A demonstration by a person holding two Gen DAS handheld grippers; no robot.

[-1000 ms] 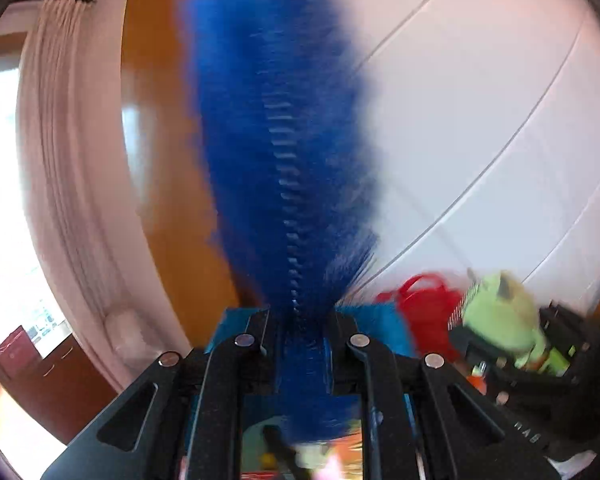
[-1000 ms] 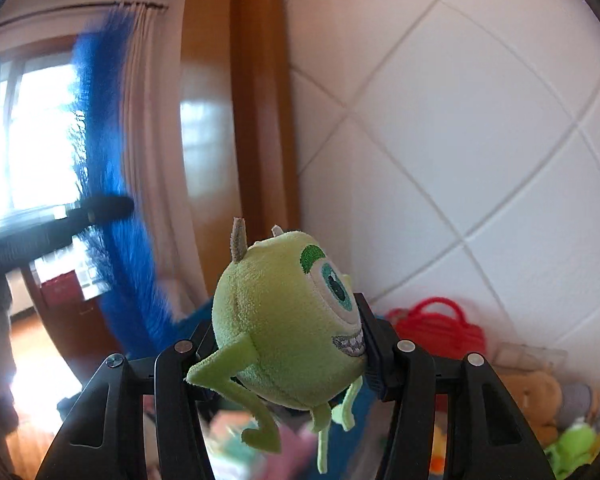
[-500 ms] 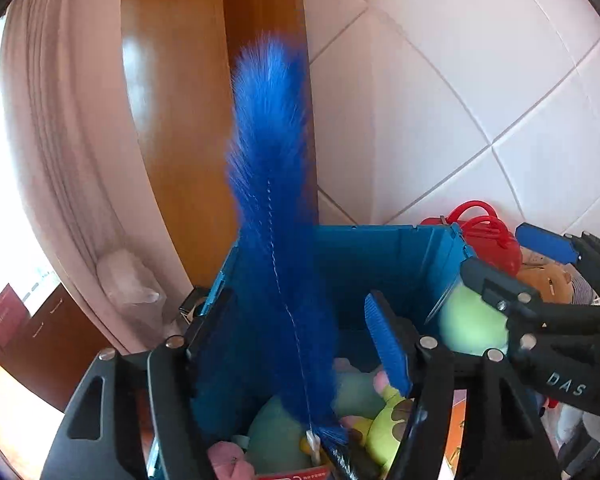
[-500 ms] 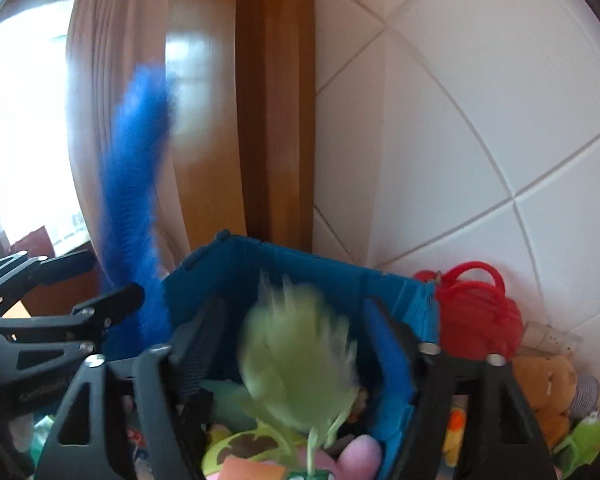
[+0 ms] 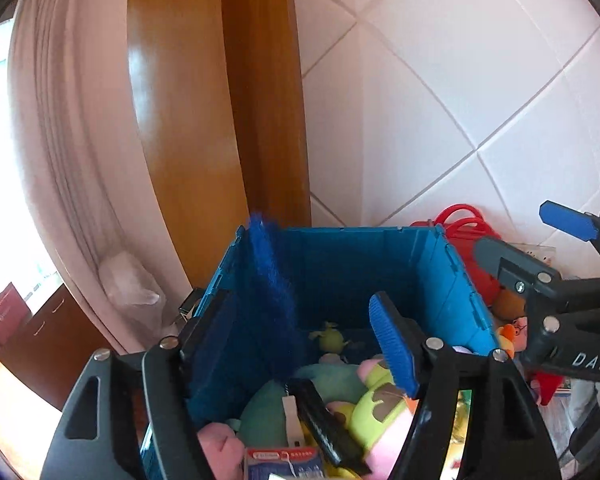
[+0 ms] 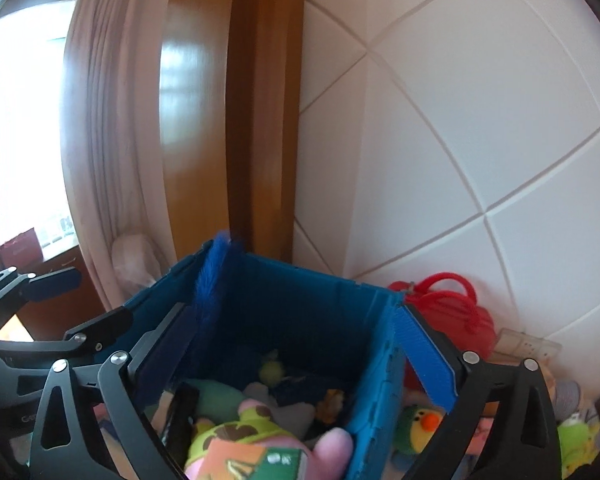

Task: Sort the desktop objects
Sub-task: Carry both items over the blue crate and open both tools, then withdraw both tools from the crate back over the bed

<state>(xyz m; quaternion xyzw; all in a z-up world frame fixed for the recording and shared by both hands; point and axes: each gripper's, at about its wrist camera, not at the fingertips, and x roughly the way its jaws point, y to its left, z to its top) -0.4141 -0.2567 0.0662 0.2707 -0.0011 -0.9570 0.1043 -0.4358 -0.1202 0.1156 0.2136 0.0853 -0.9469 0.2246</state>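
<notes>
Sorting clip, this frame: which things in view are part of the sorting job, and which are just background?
Part of the job:
- blue bin, toys piled inside
- blue feather duster, leaning in the bin's left corner
- small green plush, lying deep in the bin
- left gripper and right gripper, both open, holding nothing

Just lying about:
- red bag by the wall
- curtain
- wooden door frame

The left hand-held gripper (image 5: 300,344) tilts downward, its jaws apart and just opening, nothing pressed between the pads. The right hand-held gripper (image 6: 296,360) tilts down too, jaws spread wide after opening, seemingly empty, though blur hides its left pad.
</notes>
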